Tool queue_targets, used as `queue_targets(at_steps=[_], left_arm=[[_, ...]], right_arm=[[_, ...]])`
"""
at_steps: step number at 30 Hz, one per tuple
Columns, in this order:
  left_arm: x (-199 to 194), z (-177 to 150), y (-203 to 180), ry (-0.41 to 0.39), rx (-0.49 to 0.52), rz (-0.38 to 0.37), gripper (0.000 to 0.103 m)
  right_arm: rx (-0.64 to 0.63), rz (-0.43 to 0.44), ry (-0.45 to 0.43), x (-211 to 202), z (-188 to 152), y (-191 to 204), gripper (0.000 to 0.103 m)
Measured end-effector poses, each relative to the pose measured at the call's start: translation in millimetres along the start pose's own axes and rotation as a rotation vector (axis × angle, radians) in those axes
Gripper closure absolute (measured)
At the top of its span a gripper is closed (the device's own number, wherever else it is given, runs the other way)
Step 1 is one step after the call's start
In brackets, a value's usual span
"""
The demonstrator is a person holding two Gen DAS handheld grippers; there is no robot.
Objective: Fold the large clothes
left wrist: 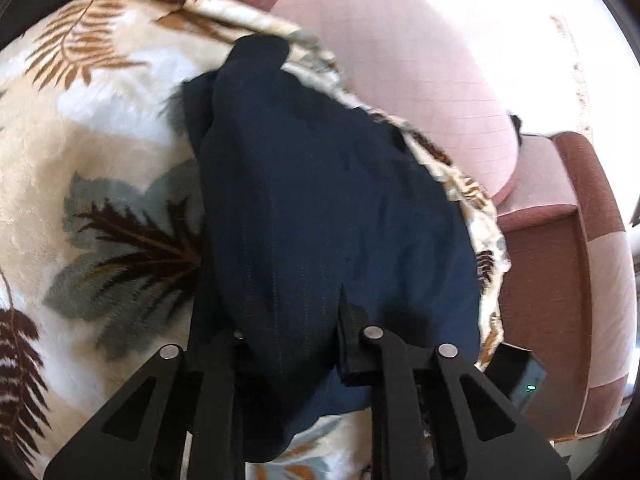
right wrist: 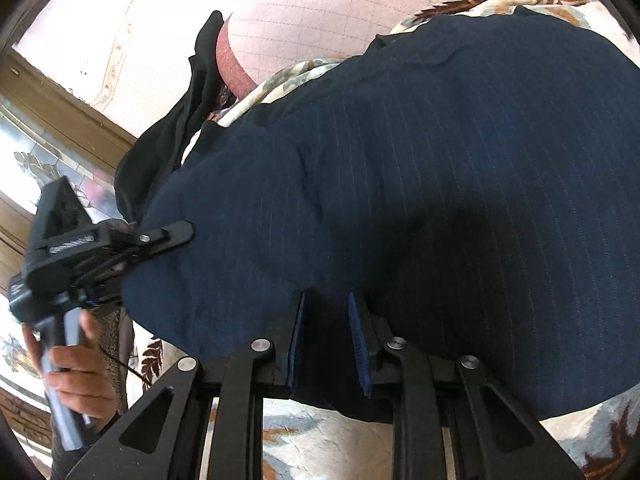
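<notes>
Soft, limp navy pinstriped woven garment (right wrist: pixel 400 200) is lying near the leaf-patterned plush blanket's (left wrist: pixel 100 160) edge; left gripper (left wrist: pixel 276 320) is pinching its hem, right gripper (right wrist: pixel 326 320) is spread over it.

Navy pinstriped garment (right wrist: pixel 400 184) on leaf-print blanket (right wrist: pixel 332 440), right gripper (right wrist: pixel 327 340) fingers (right wrist: pixel 357 344) parted, left gripper (right wrist: pixel 176 234) pinching its edge.

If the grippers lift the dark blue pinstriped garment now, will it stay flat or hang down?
The navy garment will probably hang and sag: it already drapes in soft creases over the leaf-print blanket. It looks like several layers, so likely somewhat heavy. The plush blanket may drag on it rather than let it slide.
</notes>
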State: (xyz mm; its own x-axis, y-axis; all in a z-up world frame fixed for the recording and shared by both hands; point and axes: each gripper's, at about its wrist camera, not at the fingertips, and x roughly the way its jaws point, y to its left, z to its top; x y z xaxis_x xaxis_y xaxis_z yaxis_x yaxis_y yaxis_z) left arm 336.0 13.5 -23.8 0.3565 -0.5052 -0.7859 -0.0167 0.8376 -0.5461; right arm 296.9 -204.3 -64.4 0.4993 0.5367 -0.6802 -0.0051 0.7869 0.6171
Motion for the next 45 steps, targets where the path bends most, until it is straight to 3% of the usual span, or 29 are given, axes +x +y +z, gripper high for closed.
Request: queue_targets(at_steps=[11, 14, 17, 19, 22, 26, 28, 31, 35, 38, 42, 45], left_arm=[[-13, -10, -59, -0.032, 0.071, -0.036, 0.091], [-11, -16, -66, -0.047, 0.105, 0.013, 0.091], [-4, -24, -68, -0.063, 0.157, 0.164, 0.091], [1, -28, -62, -0.053, 0.179, 0.257, 0.084], [0, -29, -37, -0.048, 0.157, 0.316, 0.073], [-10, -23, 10, -0.017, 0.051, 0.269, 0.063], [-15, -18, 29, -0.005, 0.0, 0.228, 0.062], [-23, -14, 38, -0.008, -0.023, 0.183, 0.057], [-19, -14, 23, -0.015, 0.03, 0.241, 0.05], [-12, -14, 13, -0.015, 0.084, 0.309, 0.045], [0, -12, 9, 0.009, 0.103, 0.305, 0.041], [9, -12, 11, 0.026, 0.078, 0.288, 0.039]], right_arm=[[-0.002, -0.002, -0.022, -19, -4, -9, 0.077], [0.004, -0.002, -0.027, -25, -4, -13, 0.076], [0.008, -0.011, -0.033, -29, -3, -16, 0.075], [0.014, -0.011, -0.034, -32, -3, -19, 0.073], [0.004, -0.031, -0.03, -31, -4, -19, 0.072], [-0.026, -0.026, -0.121, -41, -2, -10, 0.069], [-0.044, -0.018, -0.111, -38, -2, -6, 0.066], [-0.046, -0.061, -0.002, -16, -6, -9, 0.065], [-0.088, -0.086, -0.057, -26, -6, 4, 0.063], [-0.216, -0.215, -0.075, -30, -7, 25, 0.064], [-0.312, -0.364, -0.074, -32, -9, 29, 0.064], [-0.309, -0.415, -0.024, -23, -9, 12, 0.065]])
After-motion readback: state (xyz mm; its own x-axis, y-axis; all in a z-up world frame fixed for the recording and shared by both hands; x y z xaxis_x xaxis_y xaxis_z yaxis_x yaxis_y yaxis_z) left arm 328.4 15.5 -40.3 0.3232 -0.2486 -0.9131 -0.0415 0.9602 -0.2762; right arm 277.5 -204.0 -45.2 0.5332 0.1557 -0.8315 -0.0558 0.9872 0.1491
